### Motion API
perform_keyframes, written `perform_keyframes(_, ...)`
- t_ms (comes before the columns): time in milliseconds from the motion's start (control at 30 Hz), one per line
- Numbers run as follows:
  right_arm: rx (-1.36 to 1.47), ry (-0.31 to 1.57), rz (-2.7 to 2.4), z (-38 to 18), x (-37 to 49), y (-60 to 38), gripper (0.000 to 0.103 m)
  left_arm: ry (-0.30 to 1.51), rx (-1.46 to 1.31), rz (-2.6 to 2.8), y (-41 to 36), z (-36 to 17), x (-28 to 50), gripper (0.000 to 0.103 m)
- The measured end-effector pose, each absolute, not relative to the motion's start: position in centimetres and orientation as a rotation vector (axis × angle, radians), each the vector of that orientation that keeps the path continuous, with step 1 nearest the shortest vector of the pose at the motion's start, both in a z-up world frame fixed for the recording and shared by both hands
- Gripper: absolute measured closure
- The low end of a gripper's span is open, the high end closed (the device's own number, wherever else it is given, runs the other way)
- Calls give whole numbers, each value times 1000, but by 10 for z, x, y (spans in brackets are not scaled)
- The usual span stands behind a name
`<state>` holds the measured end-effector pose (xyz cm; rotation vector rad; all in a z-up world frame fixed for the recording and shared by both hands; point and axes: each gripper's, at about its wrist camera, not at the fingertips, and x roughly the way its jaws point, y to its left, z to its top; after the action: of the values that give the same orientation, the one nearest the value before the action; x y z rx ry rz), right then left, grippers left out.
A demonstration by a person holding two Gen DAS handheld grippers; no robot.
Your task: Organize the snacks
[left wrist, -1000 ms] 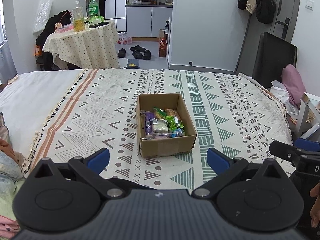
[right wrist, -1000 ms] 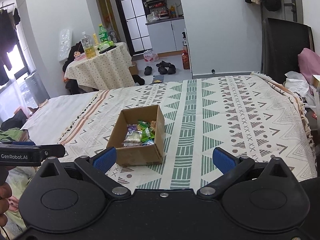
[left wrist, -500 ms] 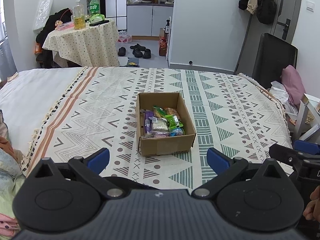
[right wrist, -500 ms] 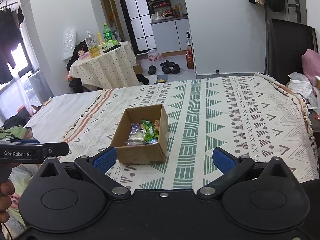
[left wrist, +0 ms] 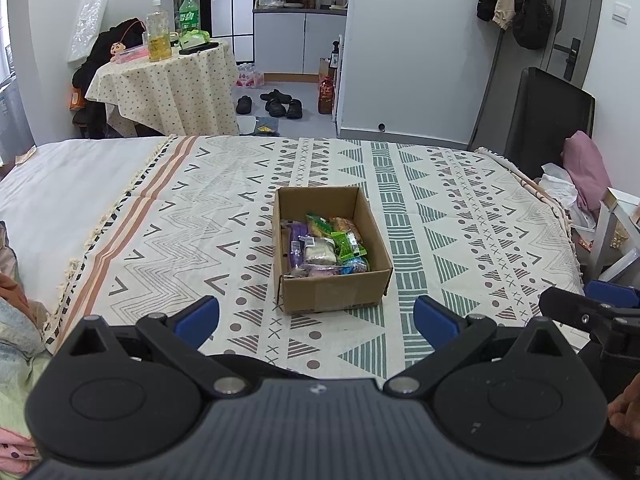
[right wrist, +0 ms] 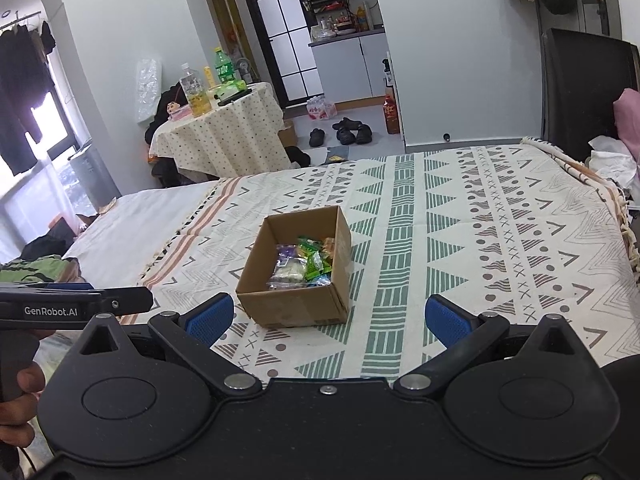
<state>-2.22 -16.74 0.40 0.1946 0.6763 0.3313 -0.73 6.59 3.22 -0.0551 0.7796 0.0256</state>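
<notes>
An open cardboard box [left wrist: 332, 292] [right wrist: 292, 304] sits in the middle of the patterned bedspread [left wrist: 460, 240] [right wrist: 500, 248]. Inside lie several snack packets [left wrist: 326, 246] [right wrist: 302, 266], purple, green, white and orange. My left gripper [left wrist: 316, 318] hovers just in front of the box, open, with nothing between its blue pads. My right gripper [right wrist: 330, 316] is also open and empty, close to the box's near right corner. Each gripper shows at the edge of the other's view, held by a hand [right wrist: 18, 396].
A round table [left wrist: 168, 84] with bottles stands beyond the bed at the left. Shoes [left wrist: 276, 102] lie on the floor near the doorway. A black chair [left wrist: 548, 120] and pink cloth [left wrist: 588, 172] are at the right. Bedding is bunched at the left edge [left wrist: 16, 320].
Both grippers have drifted slightly, so the box sits a little differently in each view. Nothing was taken or released.
</notes>
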Motion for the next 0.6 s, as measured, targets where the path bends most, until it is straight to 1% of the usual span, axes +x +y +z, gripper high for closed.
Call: perform_keyframes(600, 192, 665, 327, 6, -22, -168, 0, 778, -48, 20, 63, 34, -7, 0)
